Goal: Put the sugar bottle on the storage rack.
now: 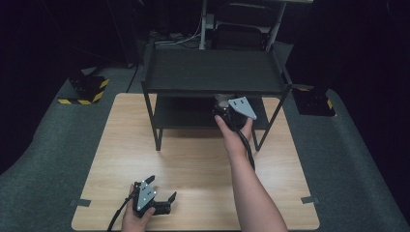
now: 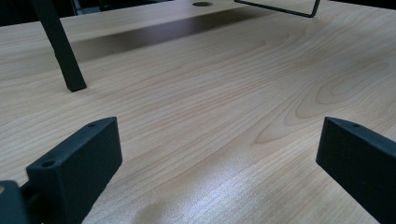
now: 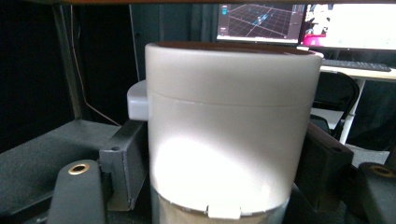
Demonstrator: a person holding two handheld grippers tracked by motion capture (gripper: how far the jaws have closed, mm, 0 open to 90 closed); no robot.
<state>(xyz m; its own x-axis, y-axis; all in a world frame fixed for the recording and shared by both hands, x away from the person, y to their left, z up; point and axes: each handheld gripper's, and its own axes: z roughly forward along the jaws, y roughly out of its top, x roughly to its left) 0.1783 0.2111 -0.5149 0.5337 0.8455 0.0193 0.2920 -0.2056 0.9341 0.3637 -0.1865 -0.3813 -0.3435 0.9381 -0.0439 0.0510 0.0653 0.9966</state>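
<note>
Right tongs [image 1: 224, 109] closed against both sides of a cup [image 3: 229, 116], black jaws flanking its wall in the right gripper view. Reaching in under the top board of a black rack [image 1: 212, 72], just above its lower shelf [image 1: 183, 113], toward the rack's right end. Left tongs [image 1: 162, 187] spread wide with nothing between them, lying low on the table [image 1: 193, 159] near its near edge, left of the middle; bare wood between the jaws in the left gripper view, one rack leg [image 2: 60, 46] ahead.

Light wood-grain table, tape tabs [image 1: 80, 202] at its near left and right edges. Rack standing on the far half, two dark tiers on thin legs. Grey carpet floor [image 1: 48, 159] all round, a block with yellow-black stripes [image 1: 87, 89] beyond the far left corner, another beyond the far right. Dark room; lit monitors [image 3: 261, 21], a keyboard [image 3: 355, 65] and a chair [image 3: 336, 93] behind the rack.

Cup upright, long axis vertical, mouth up toward the top board. Cannot tell whether its base rests on the lower shelf.

Plain off-white cylinder, brown at the inner rim, faint seam ringing it below the lip. Pale lug [image 3: 137, 100] jutting from its far left side. Bright glare low on the front wall.
</note>
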